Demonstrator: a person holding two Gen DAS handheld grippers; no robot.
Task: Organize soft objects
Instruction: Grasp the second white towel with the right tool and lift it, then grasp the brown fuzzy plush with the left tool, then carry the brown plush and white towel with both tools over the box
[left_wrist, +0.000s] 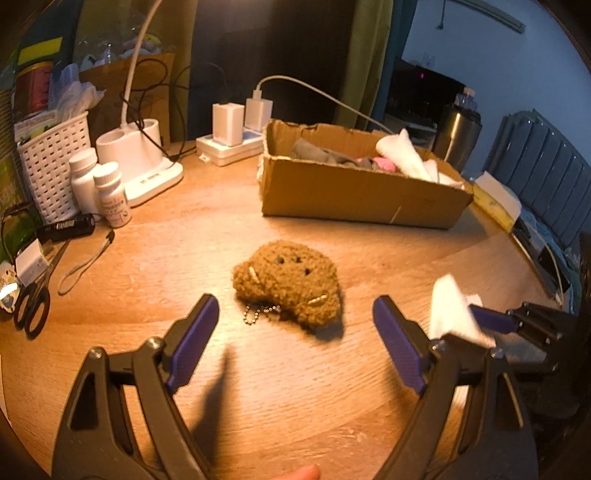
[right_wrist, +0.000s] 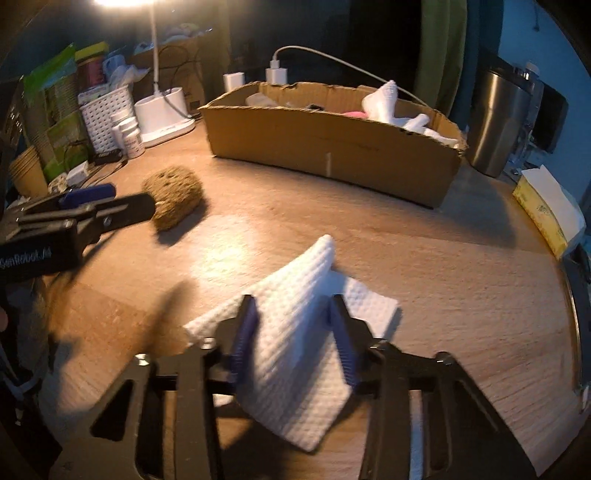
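Observation:
A brown fuzzy plush (left_wrist: 286, 282) with a bead chain lies on the wooden table, just past the tips of my left gripper (left_wrist: 294, 306). That gripper stands open, with nothing between its purple pads. My right gripper (right_wrist: 291, 301) is shut on a white waffle cloth (right_wrist: 295, 332), which buckles upward between the pads while its edges rest on the table. In the right wrist view the plush (right_wrist: 177, 192) sits far left, behind the left gripper (right_wrist: 131, 199). The cardboard box (left_wrist: 354, 195), also seen as the long box (right_wrist: 332, 144), holds white, grey and pink soft items.
A white basket (left_wrist: 55, 170), two pill bottles (left_wrist: 107, 192), a lamp base (left_wrist: 147, 162) and a power strip with chargers (left_wrist: 229, 144) line the back left. Scissors (left_wrist: 31, 306) lie at the left edge. A steel tumbler (right_wrist: 502, 122) and a tissue box (right_wrist: 543, 206) stand right.

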